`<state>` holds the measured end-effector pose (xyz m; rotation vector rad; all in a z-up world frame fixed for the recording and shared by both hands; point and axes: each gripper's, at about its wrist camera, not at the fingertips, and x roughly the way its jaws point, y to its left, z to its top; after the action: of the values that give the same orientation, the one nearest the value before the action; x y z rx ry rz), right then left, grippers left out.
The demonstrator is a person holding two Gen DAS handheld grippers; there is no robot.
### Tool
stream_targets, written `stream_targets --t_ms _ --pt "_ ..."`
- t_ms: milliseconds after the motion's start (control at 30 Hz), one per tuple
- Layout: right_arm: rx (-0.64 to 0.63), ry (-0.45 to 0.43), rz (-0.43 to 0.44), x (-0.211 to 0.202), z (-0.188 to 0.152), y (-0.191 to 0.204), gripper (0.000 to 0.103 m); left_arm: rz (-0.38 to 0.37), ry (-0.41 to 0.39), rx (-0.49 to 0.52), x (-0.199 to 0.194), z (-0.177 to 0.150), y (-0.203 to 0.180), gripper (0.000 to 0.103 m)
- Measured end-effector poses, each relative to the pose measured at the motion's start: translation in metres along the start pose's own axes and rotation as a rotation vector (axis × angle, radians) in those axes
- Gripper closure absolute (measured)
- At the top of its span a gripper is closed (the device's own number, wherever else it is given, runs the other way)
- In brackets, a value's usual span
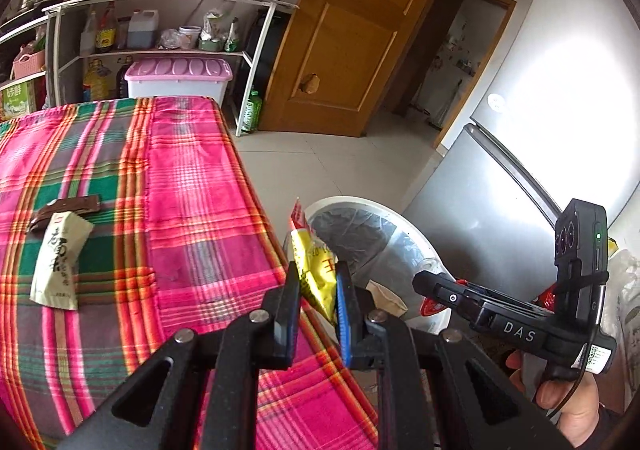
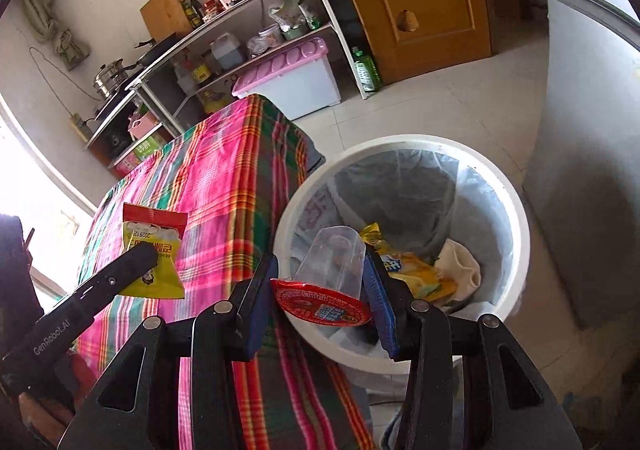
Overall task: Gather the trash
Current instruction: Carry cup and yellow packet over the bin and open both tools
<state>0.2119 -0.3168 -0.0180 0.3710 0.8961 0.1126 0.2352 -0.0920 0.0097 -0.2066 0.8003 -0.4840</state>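
Observation:
My left gripper (image 1: pixel 318 290) is shut on a yellow and red snack packet (image 1: pixel 310 250) and holds it over the table's right edge, next to the white lined trash bin (image 1: pixel 360 203). My right gripper (image 2: pixel 320 286) is shut on a clear plastic cup with a red lid (image 2: pixel 332 270), over the near rim of the bin (image 2: pixel 400 140). Yellow wrappers (image 2: pixel 416 270) and crumpled cream paper (image 2: pixel 460 262) lie inside the bin. A cream packet (image 1: pixel 58 262) and a brown wrapper (image 1: pixel 66 210) lie on the plaid tablecloth (image 1: pixel 180 190). The right wrist view shows the left gripper (image 2: pixel 140 256) with its packet (image 2: pixel 154 250).
A grey fridge (image 2: pixel 580 170) stands close to the right of the bin. Behind are a wooden door (image 1: pixel 340 50), a white shelf rack (image 1: pixel 160 2) with kitchen goods, a pink-lidded box (image 1: pixel 180 74) and a green bottle (image 1: pixel 252 110) on the tiled floor. A hand (image 1: pixel 572 398) holds the right gripper.

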Motion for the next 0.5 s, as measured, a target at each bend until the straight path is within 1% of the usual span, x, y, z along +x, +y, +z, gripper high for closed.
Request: stream_targets --t_ms 200,367,500 --pt "0.044 0.008 -0.031 0.01 0.005 -0.026 0.058 -0.036 0.049 0.026 0.035 0.007 -0.017 0.086" --pt "0.084 0.01 -0.039 0.016 0.007 -0.043 0.057 -0.046 0.087 0.041 0.064 0.012 -0.025 0.086" --pt "0.106 0.012 -0.048 0.022 0.009 -0.051 0.057 -0.049 0.111 0.027 0.078 0.012 -0.025 0.083"
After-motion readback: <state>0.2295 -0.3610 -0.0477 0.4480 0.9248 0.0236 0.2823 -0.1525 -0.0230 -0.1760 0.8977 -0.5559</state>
